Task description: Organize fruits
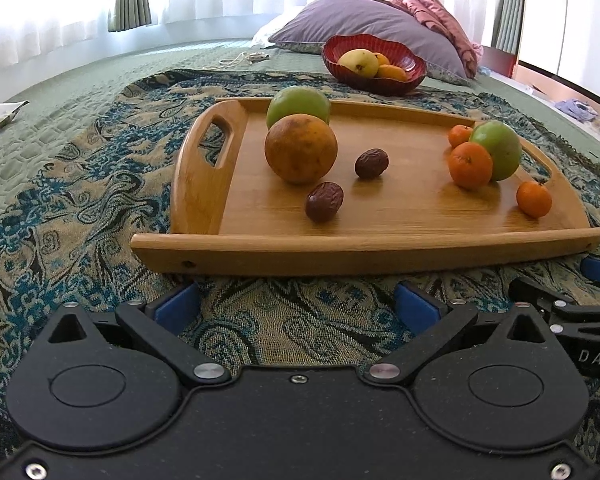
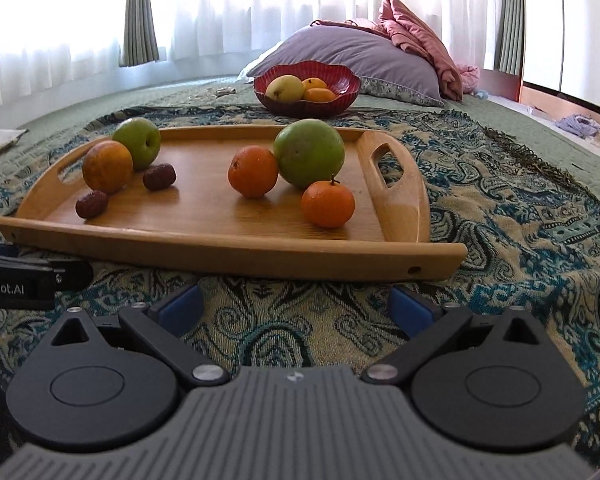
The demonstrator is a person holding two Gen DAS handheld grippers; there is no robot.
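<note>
A wooden tray [image 1: 380, 240] [image 2: 220, 248] lies on a patterned cloth. On it are a large orange [image 1: 301, 148] [image 2: 107, 166], a green fruit [image 1: 300, 102] [image 2: 137, 142] behind it, two brown dates [image 1: 324, 202] [image 1: 371, 163], another green fruit [image 1: 498, 150] [image 2: 309, 152] and three small tangerines [image 1: 470, 165] [image 1: 533, 199] [image 1: 459, 135]. A red bowl [image 1: 374, 66] [image 2: 306, 88] beyond the tray holds a yellow fruit and orange ones. My left gripper [image 1: 298, 304] is open and empty, just short of the tray's near rim. My right gripper [image 2: 296, 306] is open and empty, likewise.
The patterned cloth [image 1: 80, 208] covers a green bedspread [image 1: 60, 100]. A purple pillow [image 1: 360, 20] and pink bedding [image 1: 432, 8] lie behind the bowl. The other gripper shows at the edge of each view, in the left wrist view [image 1: 580, 312] and the right wrist view [image 2: 20, 280].
</note>
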